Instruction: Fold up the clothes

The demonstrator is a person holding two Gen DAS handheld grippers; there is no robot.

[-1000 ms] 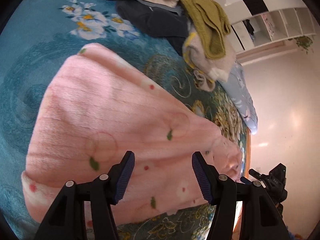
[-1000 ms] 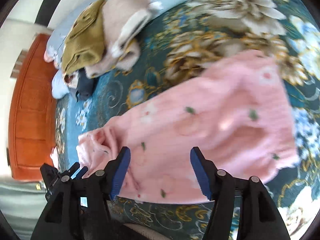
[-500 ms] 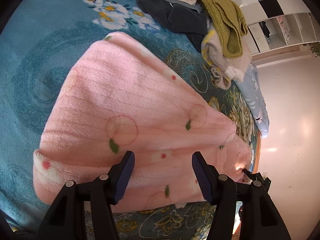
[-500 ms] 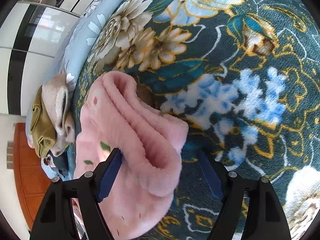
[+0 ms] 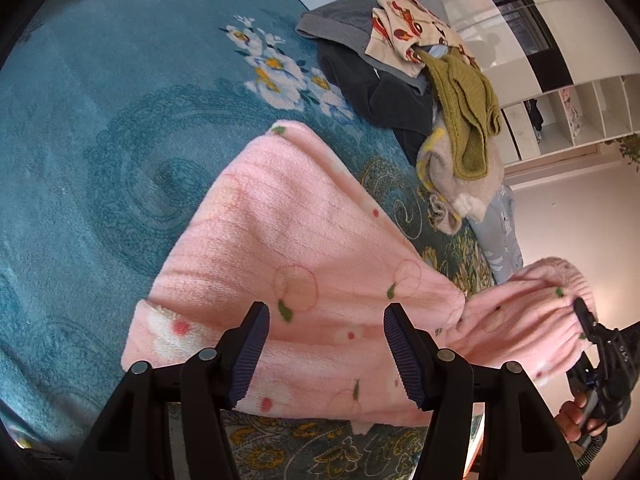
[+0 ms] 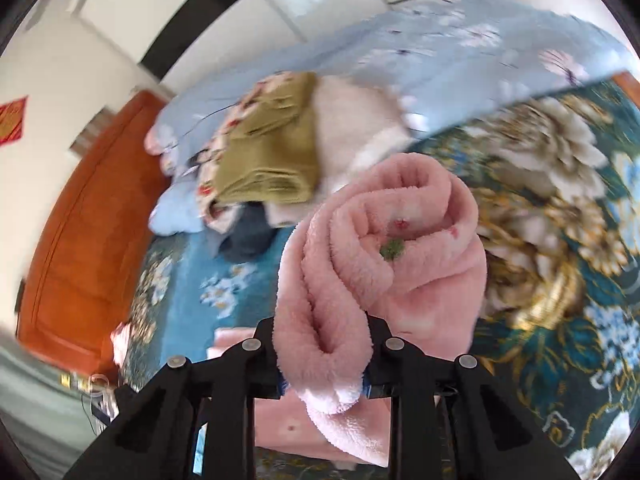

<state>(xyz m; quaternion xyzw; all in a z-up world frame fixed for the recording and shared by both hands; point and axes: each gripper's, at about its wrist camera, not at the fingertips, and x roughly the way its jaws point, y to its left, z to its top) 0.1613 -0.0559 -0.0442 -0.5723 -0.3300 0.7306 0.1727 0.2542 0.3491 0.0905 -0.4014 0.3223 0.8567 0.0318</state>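
A pink fleece garment [image 5: 288, 264] with small green and red spots lies spread on the blue floral bedspread [image 5: 100, 140]. My left gripper [image 5: 326, 352] is open and hovers just above the garment's near edge. My right gripper [image 6: 322, 354] is shut on a bunched fold of the same pink garment [image 6: 384, 248] and holds it lifted above the bed. In the left wrist view the right gripper [image 5: 600, 344] shows at the far right, with the garment's end raised in it.
A pile of clothes [image 5: 420, 80], dark, patterned, olive green and beige, lies at the far side of the bed; it also shows in the right wrist view [image 6: 280, 148]. A light blue quilt [image 6: 460, 52] lies behind. An orange wooden door [image 6: 80, 232] stands to the left.
My right gripper has closed on the end of the pink garment and lifted it off the bed. My left gripper stays open and has drawn back slightly over the near edge.
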